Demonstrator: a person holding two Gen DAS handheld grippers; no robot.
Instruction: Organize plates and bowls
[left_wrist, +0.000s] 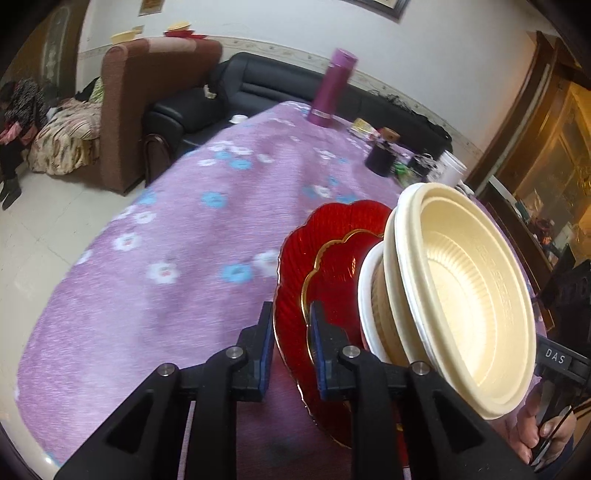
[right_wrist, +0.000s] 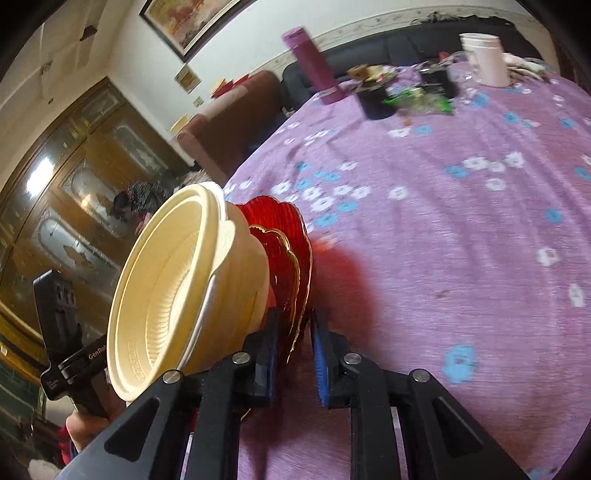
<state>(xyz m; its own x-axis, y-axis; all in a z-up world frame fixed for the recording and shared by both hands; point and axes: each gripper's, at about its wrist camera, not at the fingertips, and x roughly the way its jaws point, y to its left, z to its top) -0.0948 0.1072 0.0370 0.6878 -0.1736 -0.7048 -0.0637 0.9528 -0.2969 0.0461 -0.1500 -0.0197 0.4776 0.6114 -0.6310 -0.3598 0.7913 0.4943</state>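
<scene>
A stack of cream plastic bowls (left_wrist: 461, 288) sits on two red scalloped plates (left_wrist: 332, 229), the smaller one gold-rimmed. The stack is tilted above the purple flowered tablecloth (left_wrist: 166, 221). My left gripper (left_wrist: 291, 332) is shut on the near rims of the red plates, with both rims between its blue pads. From the opposite side, my right gripper (right_wrist: 295, 332) is shut on the red plates (right_wrist: 280, 218), beside the bowls (right_wrist: 166, 288). A red shadow falls on the cloth under the stack.
At the table's far end stand a purple flask (left_wrist: 332, 88), a black cup (left_wrist: 380, 158), a white jar (right_wrist: 484, 59) and small clutter. Sofas line the wall, and a person (left_wrist: 18, 122) sits far left. A wooden cabinet (right_wrist: 74, 184) is on one side.
</scene>
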